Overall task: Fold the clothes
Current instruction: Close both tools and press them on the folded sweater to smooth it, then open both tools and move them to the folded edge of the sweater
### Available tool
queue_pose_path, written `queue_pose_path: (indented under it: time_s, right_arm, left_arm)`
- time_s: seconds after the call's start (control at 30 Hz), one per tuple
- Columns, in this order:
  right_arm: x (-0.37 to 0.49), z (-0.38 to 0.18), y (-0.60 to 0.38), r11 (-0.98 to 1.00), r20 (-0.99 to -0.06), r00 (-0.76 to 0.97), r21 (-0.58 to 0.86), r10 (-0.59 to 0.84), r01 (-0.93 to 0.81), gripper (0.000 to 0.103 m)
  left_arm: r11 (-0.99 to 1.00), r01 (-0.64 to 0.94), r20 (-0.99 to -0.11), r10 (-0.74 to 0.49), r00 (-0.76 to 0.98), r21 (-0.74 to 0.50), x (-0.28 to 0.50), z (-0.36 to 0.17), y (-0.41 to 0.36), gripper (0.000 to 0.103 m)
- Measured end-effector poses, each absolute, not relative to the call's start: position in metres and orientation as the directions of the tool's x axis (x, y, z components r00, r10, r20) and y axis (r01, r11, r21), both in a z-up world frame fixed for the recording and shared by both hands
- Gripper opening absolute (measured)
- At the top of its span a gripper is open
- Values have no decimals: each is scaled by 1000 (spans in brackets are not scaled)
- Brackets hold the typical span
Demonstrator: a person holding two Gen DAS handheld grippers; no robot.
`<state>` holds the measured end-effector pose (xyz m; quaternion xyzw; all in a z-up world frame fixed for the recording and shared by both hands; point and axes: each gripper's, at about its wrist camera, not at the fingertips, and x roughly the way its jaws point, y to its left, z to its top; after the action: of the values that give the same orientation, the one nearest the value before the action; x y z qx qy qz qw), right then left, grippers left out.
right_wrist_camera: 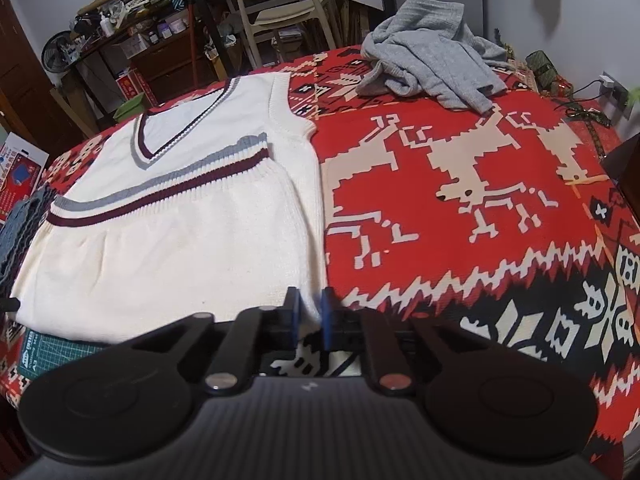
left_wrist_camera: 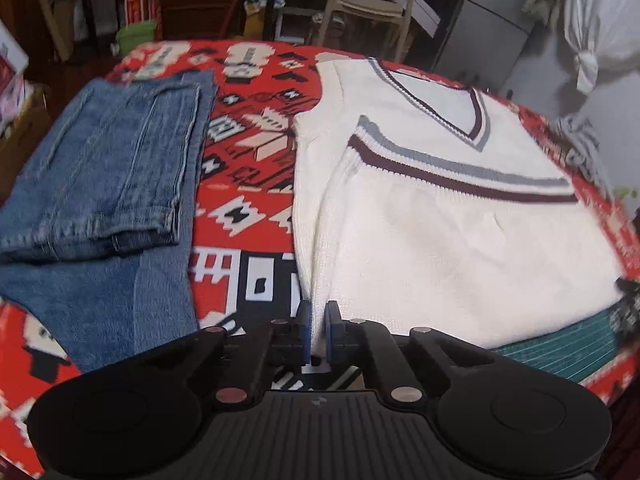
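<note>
Both grippers sit low at the near edge of the table. One white knit vest (left_wrist_camera: 440, 232), trimmed in grey and maroon at the V-neck and hem band, lies flat on the red patterned cloth (right_wrist_camera: 460, 240), its lower half folded up so the hem band crosses the chest. The left gripper (left_wrist_camera: 317, 334) has its blue pads drawn close on the vest's near left corner, a sliver of white fabric between them. The right gripper (right_wrist_camera: 308, 320) pinches the near right corner the same way, its pads nearly together. One pair of folded jeans (left_wrist_camera: 104, 184) lies to the vest's left, apart from it. One crumpled grey sweater (right_wrist_camera: 432, 52) is heaped at the far right. One green cutting mat (left_wrist_camera: 560, 348) peeks from under the vest's near edge.
</note>
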<state>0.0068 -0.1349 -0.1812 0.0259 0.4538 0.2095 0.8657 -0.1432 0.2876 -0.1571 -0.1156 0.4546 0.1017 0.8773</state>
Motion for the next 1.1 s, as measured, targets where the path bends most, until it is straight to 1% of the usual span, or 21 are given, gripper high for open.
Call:
queue_pose_path:
  time_s: [0.07,0.1,0.27,0.37,0.47,0.5,0.53,0.57,0.6,0.63,0.67,0.7,0.77,0.8,0.87,0.9,0.93,1.0,1.03,1.07,1.1]
  right_arm:
    - [5,-178,-133,911,-786,491,216,377,-352,7]
    - [4,-175,-131,910,-792,486,203,371,-362,6]
    - [-11,-161,-144,907,-804,464,207,371,-365,6]
    - [-25,-157,-155,907,-812,451,214,371,-362,6]
    - [-35,-167,-159,914,-828,436,206,353,-349,7]
    - [-37,-171,-161,917,-828,436,213,352,-338,7]
    - [-39,-174,-162,920,-829,435,219,352,-326,8]
    - [-39,-174,-162,922,-830,435,224,350,-315,8]
    - [-39,-173,-160,925,-834,439,203,335,-320,10]
    - [-40,-172,-158,928,-838,443,181,319,-326,14]
    - [-40,-169,-156,929,-839,451,154,303,-337,19]
    - [-41,-166,-154,929,-841,459,127,287,-348,21]
    - [-44,-158,-150,926,-835,482,80,265,-369,28]
    - [-45,-152,-147,923,-829,497,60,258,-380,31]
    - [-48,-139,-143,917,-814,526,20,246,-399,40]
    - [-50,-133,-140,913,-807,540,-1,241,-408,48]
    - [-52,-127,-138,909,-798,554,-21,235,-416,53]
    - [-54,-114,-130,897,-779,577,-43,245,-439,74]
    - [-56,-108,-123,890,-768,585,-44,261,-454,79]
    - [-57,-102,-117,883,-756,593,-45,276,-468,86]
    - [-58,-98,-109,876,-745,599,-40,294,-480,91]
  left_arm:
    - [964,-259,-817,104,568,-57,-145,-154,281,6]
    - [966,-254,-817,106,567,-51,-147,-152,282,6]
    - [965,-248,-840,63,539,-87,-164,-146,287,6]
    - [969,-231,-857,46,512,-86,-172,-151,284,6]
    - [967,-239,-860,45,508,-91,-176,-157,282,7]
    - [967,-240,-858,51,510,-86,-177,-156,281,8]
    - [966,-245,-859,59,508,-79,-176,-156,280,14]
    - [966,-248,-861,70,503,-66,-176,-155,279,16]
    - [967,-249,-861,82,502,-53,-177,-154,279,20]
    - [966,-254,-862,96,498,-39,-178,-153,278,28]
    - [966,-259,-862,109,495,-27,-180,-153,279,31]
    - [965,-263,-862,121,492,-14,-182,-152,279,35]
    - [962,-273,-854,123,506,-23,-187,-147,281,36]
    - [958,-285,-850,127,512,-29,-189,-144,282,39]
    - [951,-307,-838,145,526,-29,-192,-135,282,44]
    - [951,-308,-827,161,539,-16,-190,-129,277,48]
    - [951,-308,-815,177,551,-1,-187,-123,272,55]
    - [951,-307,-790,210,576,29,-181,-112,262,62]
    - [951,-307,-777,226,588,44,-179,-106,257,64]
    - [954,-297,-769,226,599,49,-174,-101,250,66]
    - [958,-285,-763,215,609,42,-168,-99,243,68]
